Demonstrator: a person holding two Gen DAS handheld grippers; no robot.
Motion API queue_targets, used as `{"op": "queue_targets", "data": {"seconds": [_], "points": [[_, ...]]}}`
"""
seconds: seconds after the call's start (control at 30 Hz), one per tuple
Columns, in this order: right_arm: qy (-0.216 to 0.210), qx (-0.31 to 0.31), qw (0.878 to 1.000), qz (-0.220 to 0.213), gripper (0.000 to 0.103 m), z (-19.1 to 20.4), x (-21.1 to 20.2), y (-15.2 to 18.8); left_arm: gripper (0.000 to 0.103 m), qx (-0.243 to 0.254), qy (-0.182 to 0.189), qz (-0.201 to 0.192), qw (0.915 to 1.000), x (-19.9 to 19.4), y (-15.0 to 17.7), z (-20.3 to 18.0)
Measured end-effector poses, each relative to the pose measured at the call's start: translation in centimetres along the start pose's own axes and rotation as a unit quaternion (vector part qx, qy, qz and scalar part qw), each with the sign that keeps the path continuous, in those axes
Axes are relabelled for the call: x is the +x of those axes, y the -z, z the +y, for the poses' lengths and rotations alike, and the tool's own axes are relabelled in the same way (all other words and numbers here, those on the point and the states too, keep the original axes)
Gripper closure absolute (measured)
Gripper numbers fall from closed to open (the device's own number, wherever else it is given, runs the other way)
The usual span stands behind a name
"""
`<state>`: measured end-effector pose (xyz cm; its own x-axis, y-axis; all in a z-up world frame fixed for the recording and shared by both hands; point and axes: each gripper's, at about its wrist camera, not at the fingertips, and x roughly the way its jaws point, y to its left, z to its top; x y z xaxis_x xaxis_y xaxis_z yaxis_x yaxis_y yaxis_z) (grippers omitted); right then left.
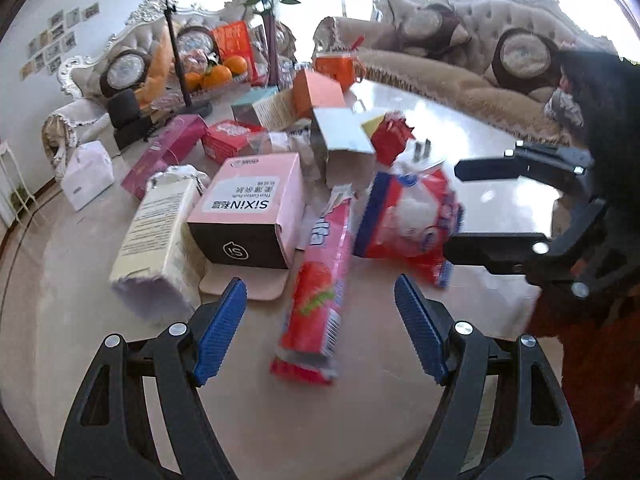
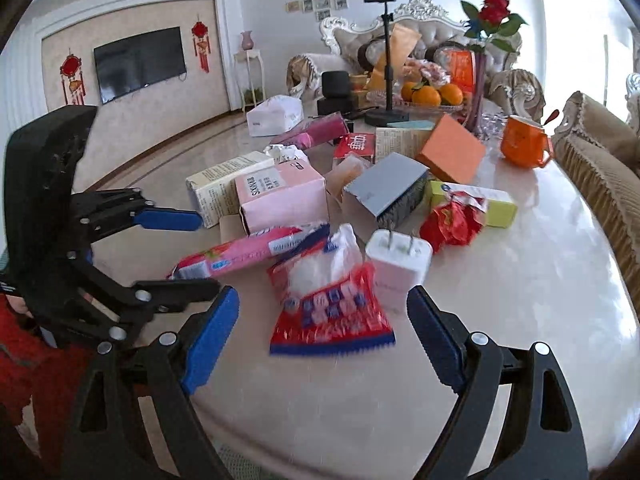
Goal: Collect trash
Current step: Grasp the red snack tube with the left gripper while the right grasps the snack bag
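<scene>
Marble-look table (image 1: 460, 128) cluttered. Left gripper (image 1: 320, 320) wide, empty, pink-red snack wrapper (image 1: 320, 280) between fingers, frame centre. Right gripper (image 2: 322, 338) wide, empty, red-blue candy bag (image 2: 332, 300) just ahead, lower centre. Only right view shows white charger plug (image 2: 400, 260) whole and TV (image 2: 140, 64) upper left. Pink SIXIN box (image 1: 256, 200) label readable in left view.

Black linkage arms, silver screws, ribbed blue pads (image 1: 220, 328); apparently a red sleeve (image 2: 24, 344).

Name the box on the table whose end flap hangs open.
The pink SIXIN box: its flap lies flat on the table. The cream carton beside it looks shut.
</scene>
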<state>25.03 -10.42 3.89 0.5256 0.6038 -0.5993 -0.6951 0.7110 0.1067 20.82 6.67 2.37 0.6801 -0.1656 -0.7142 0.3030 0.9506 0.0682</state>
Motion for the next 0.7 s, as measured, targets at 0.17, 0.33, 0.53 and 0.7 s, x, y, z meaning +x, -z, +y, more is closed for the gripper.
{"op": "queue_targets", "data": {"seconds": [0.17, 0.33, 0.53, 0.7], "points": [[0.017, -0.021, 0.999, 0.028, 0.023, 0.8, 1.7, -0.6, 0.031, 0.011, 0.003, 0.027, 0.9996, 2.2, 0.0, 0.4], [0.033, -0.030, 0.998, 0.048, 0.049, 1.2, 2.9, -0.6, 0.072, -0.004, 0.001, 0.026, 0.9996, 2.3, -0.4, 1.0], [0.010, -0.001, 0.999, 0.031, 0.064, 0.7, 0.5, 0.0, 0.073, -0.016, -0.010, 0.018, 0.9997, 0.6, 0.5, 0.8], [-0.007, 0.036, 0.999, 0.023, 0.064, -0.4, -0.8, 0.5, 0.074, -0.051, 0.018, 0.001, 0.9985, -0.8, 1.9, 1.4]]}}
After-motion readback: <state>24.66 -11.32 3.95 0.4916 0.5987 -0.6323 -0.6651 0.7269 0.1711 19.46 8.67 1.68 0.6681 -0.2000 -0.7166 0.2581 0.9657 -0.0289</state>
